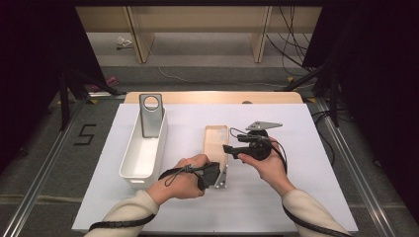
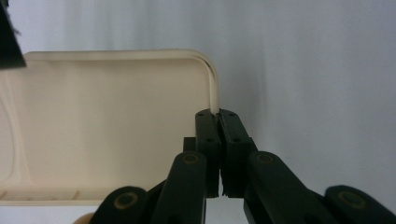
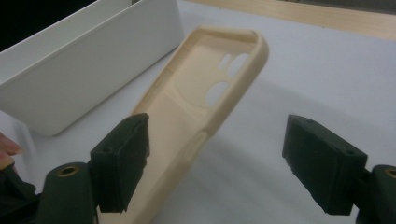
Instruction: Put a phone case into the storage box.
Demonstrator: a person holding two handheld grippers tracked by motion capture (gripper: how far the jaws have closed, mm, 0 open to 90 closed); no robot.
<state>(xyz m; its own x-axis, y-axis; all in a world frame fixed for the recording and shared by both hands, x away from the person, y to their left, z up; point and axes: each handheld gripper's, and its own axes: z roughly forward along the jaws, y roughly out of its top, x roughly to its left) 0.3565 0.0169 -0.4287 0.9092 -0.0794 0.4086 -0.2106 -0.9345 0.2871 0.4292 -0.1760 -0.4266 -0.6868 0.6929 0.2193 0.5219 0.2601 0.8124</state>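
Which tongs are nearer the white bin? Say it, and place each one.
Left. The left tongs sit just right of the white bin's near end, clamped on the beige phone case. The right tongs stand open beyond the case, farther off.

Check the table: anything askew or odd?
Nothing damaged or spilled. The beige case sits tilted, one long edge raised off the mat because the left gripper pinches its rim. A grey case stands upright in the white bin.

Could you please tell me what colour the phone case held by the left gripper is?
The phone case is a pale cream-beige, clearest in the right gripper view.
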